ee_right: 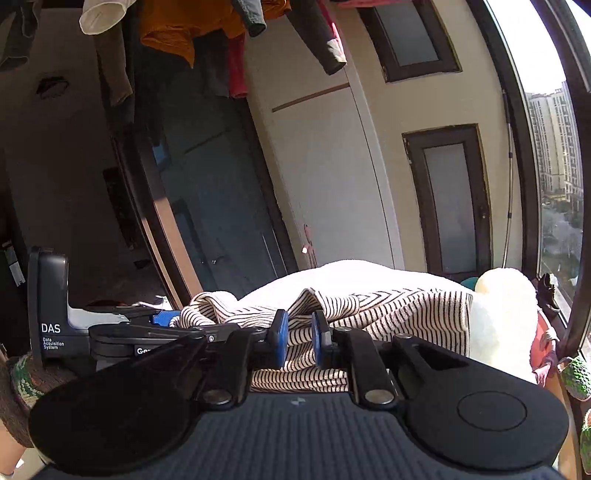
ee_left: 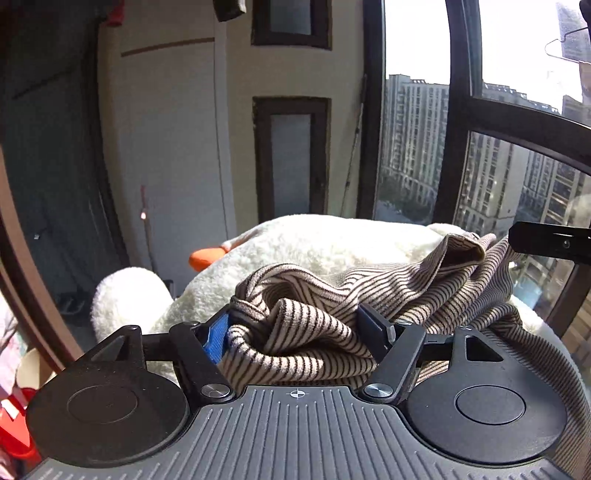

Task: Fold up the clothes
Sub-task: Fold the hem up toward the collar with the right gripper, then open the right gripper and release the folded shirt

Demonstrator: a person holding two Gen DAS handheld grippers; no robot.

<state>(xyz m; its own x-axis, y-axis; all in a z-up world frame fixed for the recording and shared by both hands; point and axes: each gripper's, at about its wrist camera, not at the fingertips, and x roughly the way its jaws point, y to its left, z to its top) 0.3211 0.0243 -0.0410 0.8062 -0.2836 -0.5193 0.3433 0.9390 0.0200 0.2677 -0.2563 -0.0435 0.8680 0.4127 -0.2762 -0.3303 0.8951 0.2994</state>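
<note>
Item: beige knit garment with thin dark stripes (ee_left: 388, 291), soft ribbed material, lying crumpled across a cream fleecy mound (ee_left: 314, 240) by a tall dark-framed window (ee_left: 458, 110). In the left wrist view its near portion is bunched into thick rolls and a cuff-like opening stands up toward the far right. In the right wrist view the same garment spreads wider, part of its pattern turning to chevrons, with flat layers lying under the fingers.

Step in hand (judged): an early stage of folding, gathering and getting hold of the garment; no neat fold is visible yet.

Left gripper (ee_left: 299, 332): black two-finger tool with blue pads, fingers wide apart, a fat roll of striped cloth sitting between them. Cloth fills the gap and seems to touch both fingers, but the pictures do not settle whether it is pinched or merely resting there.

Right gripper (ee_right: 299, 336): same make, blue pads standing close but with a clear gap between them, nothing clamped; striped cloth lies just beyond and below the tips.

Next move (judged): calls for each tool to take a single edge or corner, not a bundle, then lift and spread the garment flat on the fleecy mound.

Risk (judged): thick rolls may slip.

Also noted: hanging clothes (ee_right: 177, 29) overhead.
</note>
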